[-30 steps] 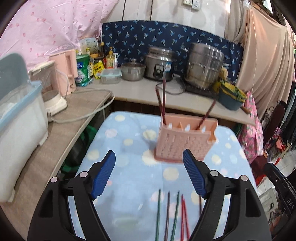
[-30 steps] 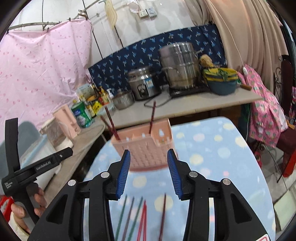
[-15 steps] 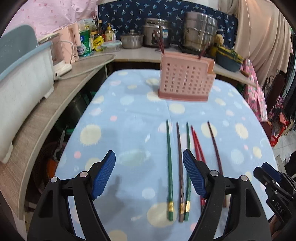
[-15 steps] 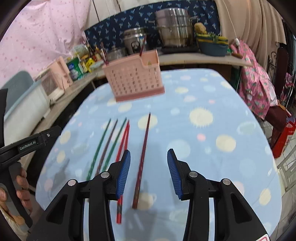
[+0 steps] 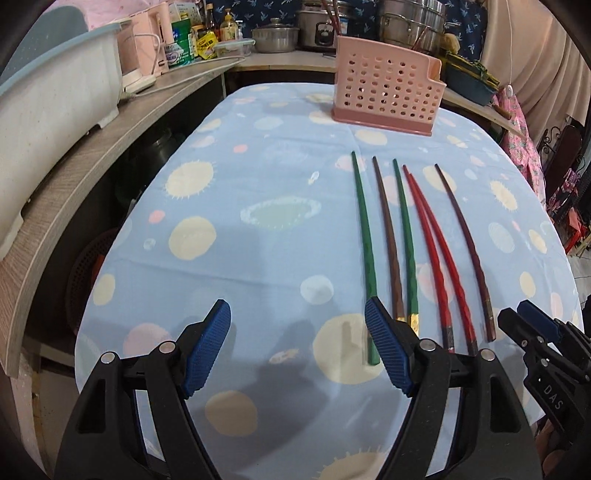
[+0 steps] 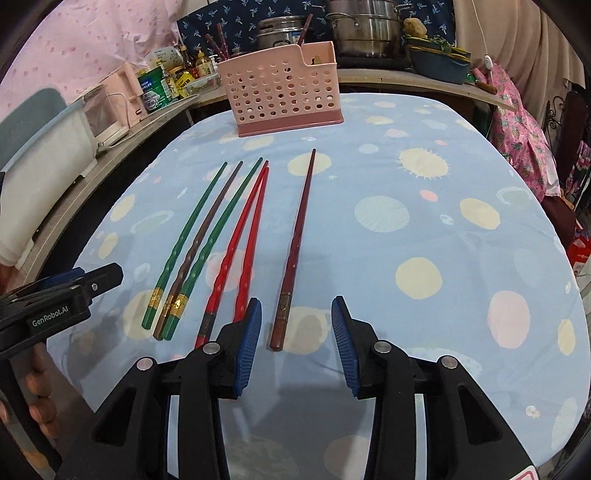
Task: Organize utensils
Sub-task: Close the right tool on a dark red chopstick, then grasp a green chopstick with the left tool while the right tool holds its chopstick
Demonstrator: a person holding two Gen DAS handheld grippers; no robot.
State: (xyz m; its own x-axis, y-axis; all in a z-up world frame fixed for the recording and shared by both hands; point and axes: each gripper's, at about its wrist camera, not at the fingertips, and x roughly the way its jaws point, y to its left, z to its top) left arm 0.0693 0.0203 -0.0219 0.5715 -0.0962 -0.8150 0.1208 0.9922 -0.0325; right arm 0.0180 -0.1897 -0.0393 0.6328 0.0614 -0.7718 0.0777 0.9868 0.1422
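Several chopsticks lie side by side on the blue spotted tablecloth (image 5: 258, 229): two green (image 5: 364, 229), one brown (image 5: 386, 229), two red (image 5: 430, 236) and one dark maroon (image 6: 297, 236). A pink perforated utensil holder (image 6: 282, 96) stands at the far end, also in the left wrist view (image 5: 386, 96), with chopsticks in it. My left gripper (image 5: 297, 349) is open and empty, near the green chopstick's handle end. My right gripper (image 6: 295, 341) is open, its jaws either side of the maroon chopstick's handle end.
A wooden counter (image 5: 92, 158) runs along the left with a white tub (image 5: 48, 92) on it. Pots, a rice cooker (image 6: 280, 29) and bottles stand on the back counter. The table's right edge drops off near pink cloth (image 6: 517, 122).
Both grippers have pulled back and tilted down from the pink holder to the near end of the table. The chopsticks now lie in front of them. Both stay open.
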